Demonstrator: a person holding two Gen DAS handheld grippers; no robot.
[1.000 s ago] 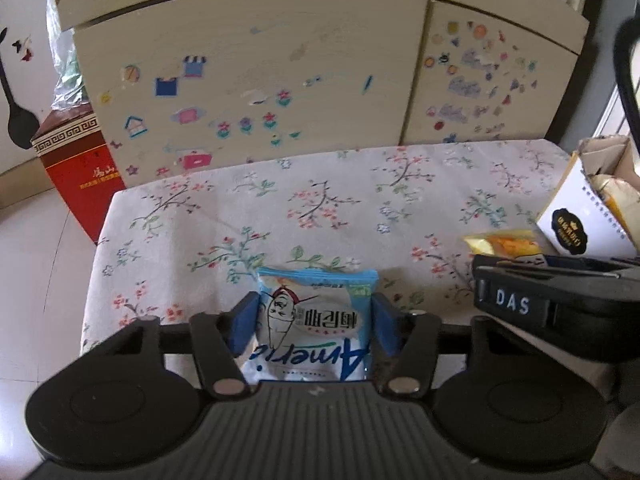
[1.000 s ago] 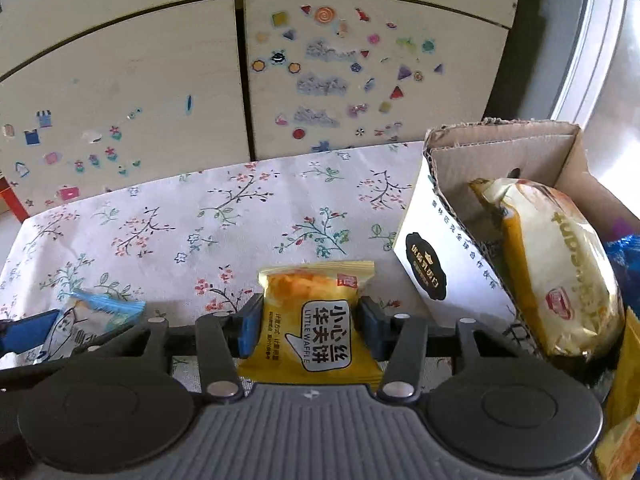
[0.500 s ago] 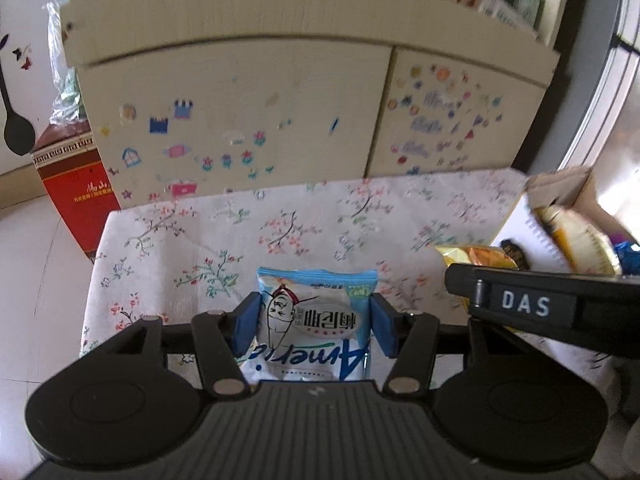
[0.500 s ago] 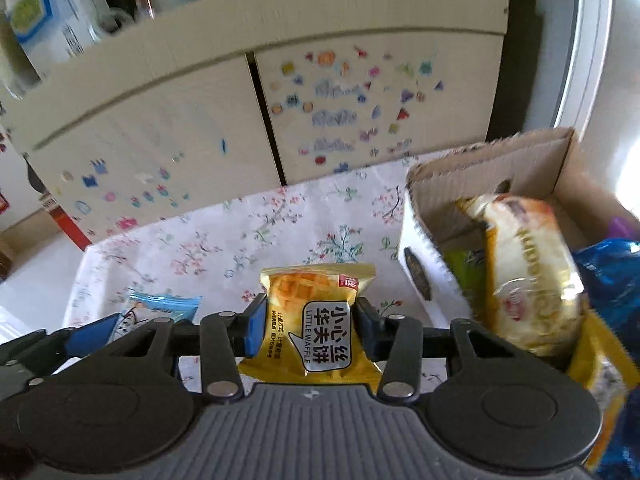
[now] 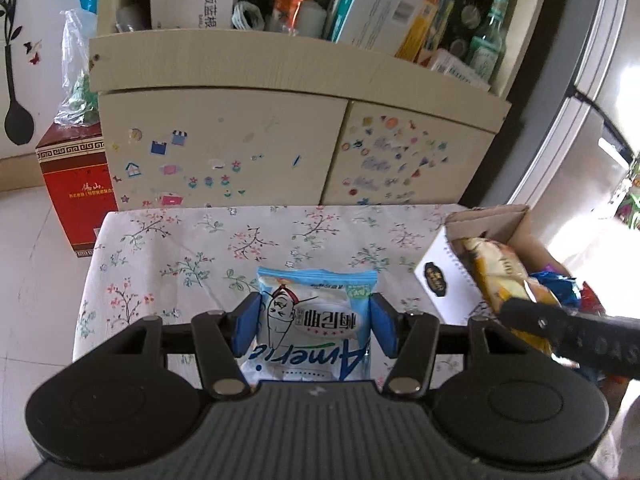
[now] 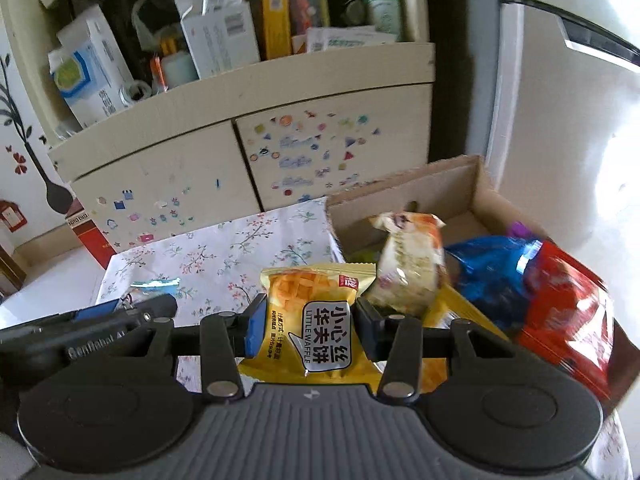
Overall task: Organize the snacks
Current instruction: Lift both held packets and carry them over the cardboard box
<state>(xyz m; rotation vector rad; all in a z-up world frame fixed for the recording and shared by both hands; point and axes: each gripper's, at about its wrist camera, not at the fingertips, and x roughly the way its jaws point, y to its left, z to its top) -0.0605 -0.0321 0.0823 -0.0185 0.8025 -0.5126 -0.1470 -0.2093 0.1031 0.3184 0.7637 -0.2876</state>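
Observation:
My left gripper [image 5: 314,326] is shut on a light blue snack packet [image 5: 316,320] with a cartoon figure, held above the floral tablecloth [image 5: 208,248]. My right gripper [image 6: 308,330] is shut on a yellow Little Waffle packet [image 6: 316,320], held high at the near left edge of the cardboard box [image 6: 448,184]. The box holds a cream and orange bag [image 6: 412,268], a blue bag [image 6: 492,276] and a red bag [image 6: 568,312]. The box [image 5: 500,224] also shows at the right in the left wrist view.
A cream cabinet [image 5: 224,152] with stickers stands behind the table, its open shelf crowded with boxes and bottles [image 5: 360,12]. A red carton [image 5: 76,184] stands on the floor at the left. A fridge door [image 6: 560,120] is at the right.
Both grippers have risen well above the table with their packets. The right gripper has moved toward the box; more of the box's inside and the cabinet shelf now shows.

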